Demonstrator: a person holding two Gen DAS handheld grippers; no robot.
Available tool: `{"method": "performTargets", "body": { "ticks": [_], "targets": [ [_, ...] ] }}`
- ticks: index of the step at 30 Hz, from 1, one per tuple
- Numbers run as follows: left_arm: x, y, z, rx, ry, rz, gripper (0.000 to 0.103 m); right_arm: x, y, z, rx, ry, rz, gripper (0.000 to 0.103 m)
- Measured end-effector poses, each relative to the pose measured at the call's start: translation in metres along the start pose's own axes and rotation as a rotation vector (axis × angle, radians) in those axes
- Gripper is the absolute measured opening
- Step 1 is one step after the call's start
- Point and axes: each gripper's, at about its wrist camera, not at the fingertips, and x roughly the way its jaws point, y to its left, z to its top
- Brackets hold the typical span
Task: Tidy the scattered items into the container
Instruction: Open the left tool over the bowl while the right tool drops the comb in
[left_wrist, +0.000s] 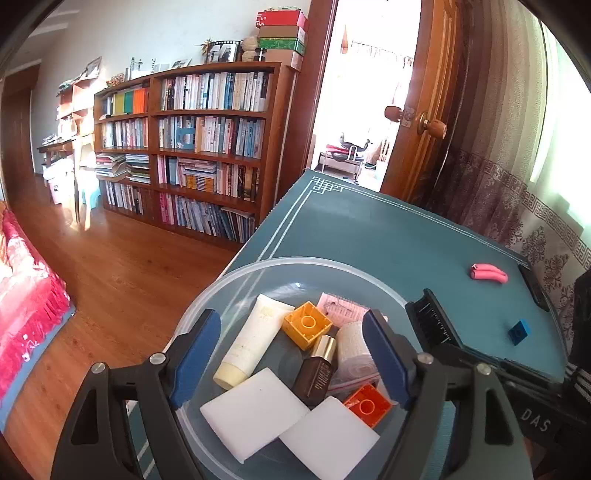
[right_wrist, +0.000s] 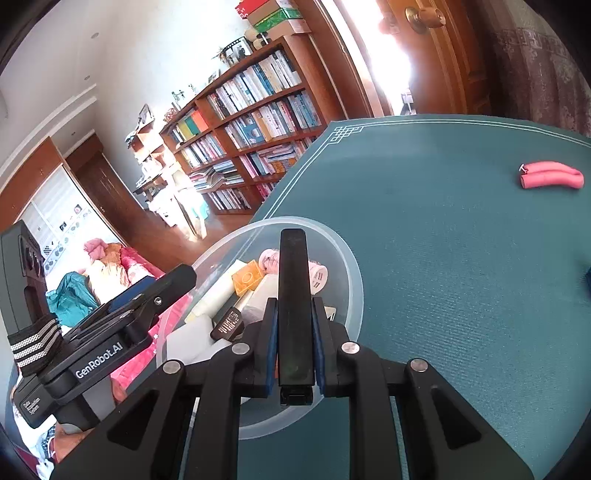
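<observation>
A clear plastic bowl (left_wrist: 258, 269) stands at the near left corner of the teal table mat (left_wrist: 369, 229). It holds a white tube (left_wrist: 255, 336), a yellow brick (left_wrist: 306, 325), an orange brick (left_wrist: 367, 404), a brown bottle (left_wrist: 317, 373), two white sponges (left_wrist: 255, 413), a pink card and a bandage roll. My left gripper (left_wrist: 291, 319) hangs open over the bowl with nothing between its fingers. My right gripper (right_wrist: 294, 306) is shut on a black comb (right_wrist: 293, 295), which juts over the bowl's (right_wrist: 351, 266) right rim. Its bristles (left_wrist: 432, 325) show in the left wrist view.
A pink roll (left_wrist: 487, 274) (right_wrist: 550, 175) and a small blue brick (left_wrist: 518, 331) lie on the mat to the right. A flat black object (left_wrist: 533, 288) sits at the mat's right edge. A bookcase (left_wrist: 192, 147), an open wooden door (left_wrist: 417, 110) and a curtain lie beyond.
</observation>
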Motion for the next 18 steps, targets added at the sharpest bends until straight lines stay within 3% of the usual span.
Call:
{"method": "performTargets", "body": {
  "ticks": [8,18],
  "targets": [
    [-0.001,0.008,0.0,-0.032,0.0,0.013,0.09,0.01,0.007,0.005,-0.084,-0.032,-0.073,0.019],
    [-0.004,0.009,0.001,-0.028,-0.011,0.02,0.101,0.001,-0.003,-0.003,-0.057,-0.03,-0.08,0.019]
  ]
}}
